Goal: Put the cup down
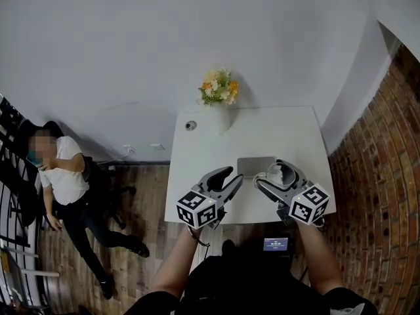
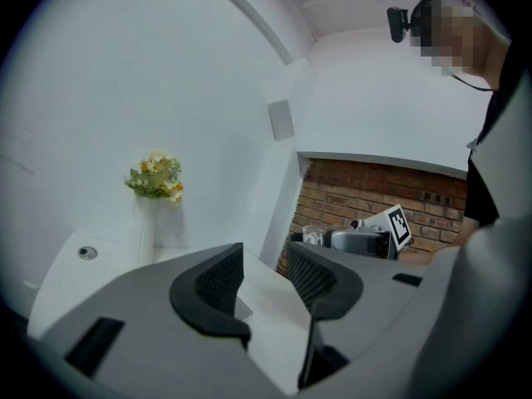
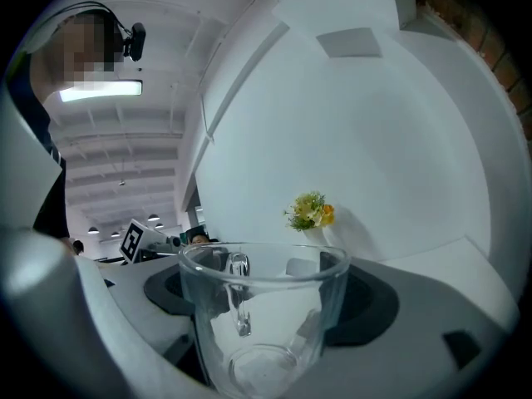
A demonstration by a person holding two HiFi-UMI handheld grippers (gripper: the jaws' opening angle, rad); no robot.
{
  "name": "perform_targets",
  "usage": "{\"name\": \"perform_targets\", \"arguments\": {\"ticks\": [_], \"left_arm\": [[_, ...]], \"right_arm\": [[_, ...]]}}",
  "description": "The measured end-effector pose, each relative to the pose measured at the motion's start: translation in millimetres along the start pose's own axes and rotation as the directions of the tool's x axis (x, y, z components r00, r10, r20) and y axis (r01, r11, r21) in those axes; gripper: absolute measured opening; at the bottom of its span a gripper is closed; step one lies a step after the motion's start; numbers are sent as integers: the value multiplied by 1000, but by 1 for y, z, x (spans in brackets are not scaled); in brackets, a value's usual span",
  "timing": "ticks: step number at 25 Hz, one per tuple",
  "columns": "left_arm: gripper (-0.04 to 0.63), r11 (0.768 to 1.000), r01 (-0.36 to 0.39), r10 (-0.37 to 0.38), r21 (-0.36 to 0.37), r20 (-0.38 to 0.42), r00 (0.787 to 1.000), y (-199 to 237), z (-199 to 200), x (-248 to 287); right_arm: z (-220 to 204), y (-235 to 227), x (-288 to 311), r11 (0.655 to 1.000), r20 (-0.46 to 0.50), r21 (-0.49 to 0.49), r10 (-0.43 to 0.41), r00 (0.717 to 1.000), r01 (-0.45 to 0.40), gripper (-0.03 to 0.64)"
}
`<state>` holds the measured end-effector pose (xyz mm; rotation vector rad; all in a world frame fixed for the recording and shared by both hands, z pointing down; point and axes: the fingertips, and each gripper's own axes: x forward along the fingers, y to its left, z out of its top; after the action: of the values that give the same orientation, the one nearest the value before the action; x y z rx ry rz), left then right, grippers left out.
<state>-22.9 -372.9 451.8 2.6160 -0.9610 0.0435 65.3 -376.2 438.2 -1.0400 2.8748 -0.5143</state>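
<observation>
Cup (image 3: pixel 262 322) clamped in right tongs (image 3: pixel 270 291), left tongs (image 2: pixel 266 285) apart

Cup (image 3: pixel 262 314): clear glass, empty, thick base, one handle (image 3: pixel 237 302) seen through the wall on its far left side. Upright, rim level. Clamped between the dark fingers (image 3: pixel 370 306) of the right gripper (image 1: pixel 278 176). Sits over the near right part of the white bench (image 1: pixel 197 169); base contact not discernible.

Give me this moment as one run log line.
left gripper: open, empty | right gripper: shut on glass cup, upright, over white table | flower vase: at table's far edge
</observation>
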Motion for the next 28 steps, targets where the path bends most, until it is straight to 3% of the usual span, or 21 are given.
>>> {"name": "perform_targets", "arguments": {"ticks": [28], "left_arm": [[172,999,-16,15,-33,-27,1000,15,-10,3]], "right_arm": [[-17,-21,7,998,-42,52,-29,999,31,431]]}}
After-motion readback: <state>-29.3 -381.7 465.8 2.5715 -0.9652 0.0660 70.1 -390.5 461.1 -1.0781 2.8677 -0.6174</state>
